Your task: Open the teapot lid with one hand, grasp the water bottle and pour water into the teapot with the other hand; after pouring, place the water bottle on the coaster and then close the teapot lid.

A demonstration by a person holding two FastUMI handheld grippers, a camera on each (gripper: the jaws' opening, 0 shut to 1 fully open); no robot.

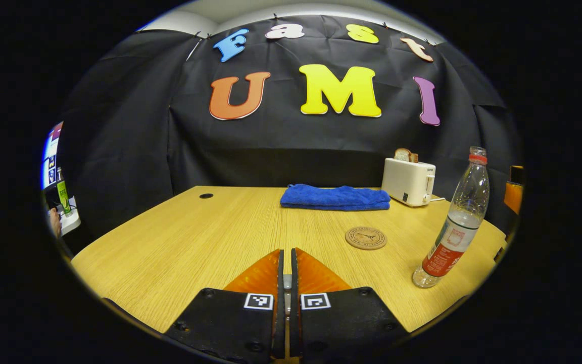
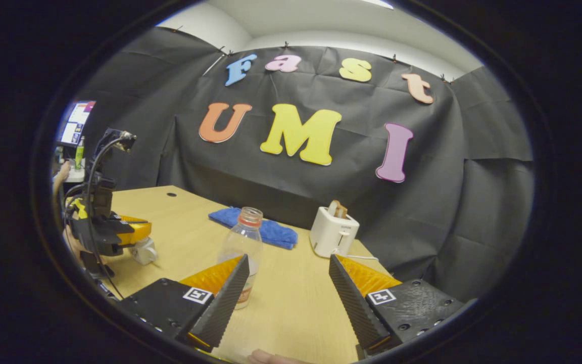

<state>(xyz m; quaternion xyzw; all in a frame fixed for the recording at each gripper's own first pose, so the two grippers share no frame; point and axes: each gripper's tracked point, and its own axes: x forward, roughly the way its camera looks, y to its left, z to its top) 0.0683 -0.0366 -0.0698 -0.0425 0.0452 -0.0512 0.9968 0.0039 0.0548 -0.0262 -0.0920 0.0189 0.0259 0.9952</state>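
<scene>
I take the bottle (image 2: 243, 242) as my landmark. It stands upright on the table (image 1: 195, 237), its cap off, water in the lower half. My right gripper (image 2: 286, 288) is just in front of it with the fingers wide apart; the bottle sits behind the left finger (image 2: 223, 298), not between the two. My left gripper (image 1: 285, 263) has its fingers together and, as far as I can see, nothing between them. The coaster (image 1: 366, 238) lies left of the bottle and a bit beyond it, the towel (image 1: 335, 197) and toaster (image 1: 408, 181) farther behind. In the right gripper view the left gripper is well left of the bottle, above a small white thing (image 2: 143, 250); whether this is the teapot I cannot tell. To grasp well, I think I must shift the right gripper left until the bottle is centred, then close on the label band and keep it upright.
</scene>
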